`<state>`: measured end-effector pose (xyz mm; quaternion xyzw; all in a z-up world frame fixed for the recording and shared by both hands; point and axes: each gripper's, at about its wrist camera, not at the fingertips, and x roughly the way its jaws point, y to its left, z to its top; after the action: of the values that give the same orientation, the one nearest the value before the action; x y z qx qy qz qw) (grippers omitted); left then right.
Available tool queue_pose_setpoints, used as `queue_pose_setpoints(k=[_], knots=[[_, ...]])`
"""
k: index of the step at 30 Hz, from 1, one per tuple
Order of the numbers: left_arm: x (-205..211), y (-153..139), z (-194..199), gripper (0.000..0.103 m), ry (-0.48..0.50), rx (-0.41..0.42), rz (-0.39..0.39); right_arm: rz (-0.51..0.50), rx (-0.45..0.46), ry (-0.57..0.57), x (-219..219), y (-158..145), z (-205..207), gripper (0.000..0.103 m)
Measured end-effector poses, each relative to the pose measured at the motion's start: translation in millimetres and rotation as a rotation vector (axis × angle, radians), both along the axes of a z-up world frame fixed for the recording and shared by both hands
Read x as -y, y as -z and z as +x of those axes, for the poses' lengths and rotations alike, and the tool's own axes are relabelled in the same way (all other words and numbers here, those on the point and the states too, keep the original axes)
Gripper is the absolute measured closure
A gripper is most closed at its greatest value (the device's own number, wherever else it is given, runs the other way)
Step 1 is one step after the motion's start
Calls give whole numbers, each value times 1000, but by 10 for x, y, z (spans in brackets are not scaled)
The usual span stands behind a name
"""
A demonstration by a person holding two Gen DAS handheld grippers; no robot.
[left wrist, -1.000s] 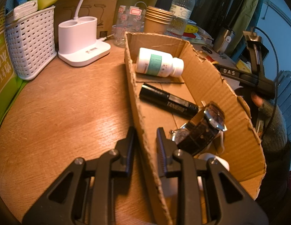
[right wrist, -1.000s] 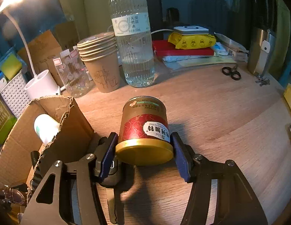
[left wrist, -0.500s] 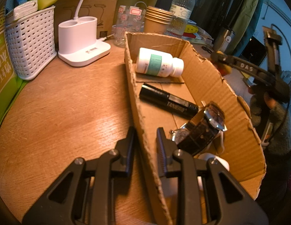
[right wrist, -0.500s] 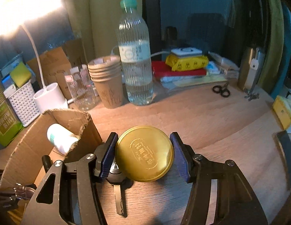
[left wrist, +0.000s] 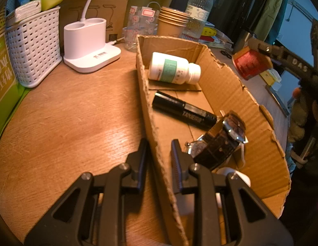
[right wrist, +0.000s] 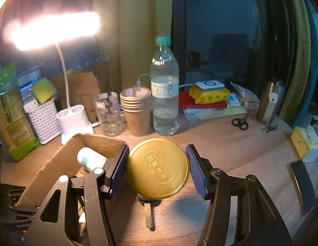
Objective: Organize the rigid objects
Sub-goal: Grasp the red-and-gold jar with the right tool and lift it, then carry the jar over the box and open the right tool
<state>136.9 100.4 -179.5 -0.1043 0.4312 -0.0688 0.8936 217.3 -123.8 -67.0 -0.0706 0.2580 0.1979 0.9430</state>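
Observation:
My right gripper (right wrist: 158, 167) is shut on a red tin with a gold lid (right wrist: 157, 168), held in the air above the table; the tin also shows in the left wrist view (left wrist: 250, 63), right of the box. My left gripper (left wrist: 158, 156) is shut on the left wall of an open cardboard box (left wrist: 150, 110). In the box lie a white pill bottle (left wrist: 173, 68), a black tube (left wrist: 183, 111) and a wristwatch (left wrist: 222, 143). The box (right wrist: 56, 162) and the bottle (right wrist: 90, 160) also show in the right wrist view.
A white lamp base (left wrist: 90, 45), white basket (left wrist: 34, 47), paper cups (right wrist: 135, 110), water bottle (right wrist: 164, 94) and a clear jar (right wrist: 108, 115) stand at the back. Scissors (right wrist: 240, 122), a key (right wrist: 147, 211) and a dark slab (right wrist: 302, 186) lie on the table.
My right gripper has lifted the tin off the table and tipped it level, so its gold lid faces the camera. It has moved up and toward the box. My left gripper has not moved.

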Motion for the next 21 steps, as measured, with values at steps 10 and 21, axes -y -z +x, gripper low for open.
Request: queue_pose_setpoints(k=[10, 21], knots=[[0, 0, 0, 78, 0, 0, 0, 3, 47, -55, -116, -175, -222, 43], [0, 1, 0, 78, 0, 0, 0, 1, 52, -112, -259, -192, -331, 43]])
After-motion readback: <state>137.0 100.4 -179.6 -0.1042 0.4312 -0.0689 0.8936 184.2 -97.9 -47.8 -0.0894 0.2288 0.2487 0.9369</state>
